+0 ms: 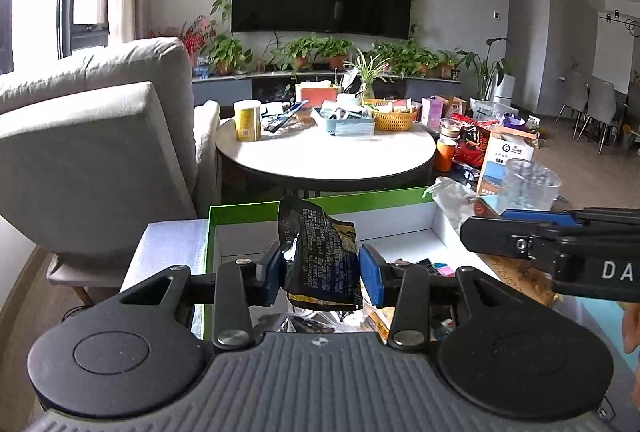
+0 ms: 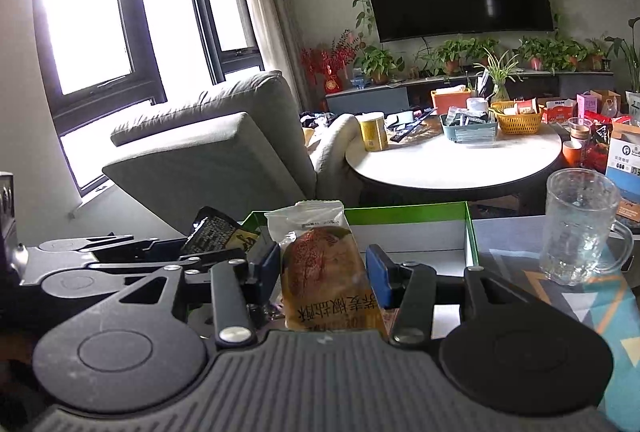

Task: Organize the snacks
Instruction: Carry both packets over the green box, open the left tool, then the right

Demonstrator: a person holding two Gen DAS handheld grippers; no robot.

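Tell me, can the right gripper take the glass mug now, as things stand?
Probably not yet. The right gripper already holds a pastry packet between its fingers, so it is occupied. The glass mug stands uncovered on the mat to its right, with nothing blocking it.

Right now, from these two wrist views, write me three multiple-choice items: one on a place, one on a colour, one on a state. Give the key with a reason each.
1. Where does the glass mug stand?
A. on the round table
B. to the right of the open box, on the patterned cloth
C. inside the open box

2. What colour is the rim of the open box?
A. green
B. red
C. yellow

3. What is the left gripper doing?
A. standing open with nothing in it
B. pressing on the glass mug
C. clamped on a black snack packet

Key: B, the mug sits on the cloth past the box's right wall; A, the box edge shows bright green in both views; C, the blue pads press on both sides of the black packet.
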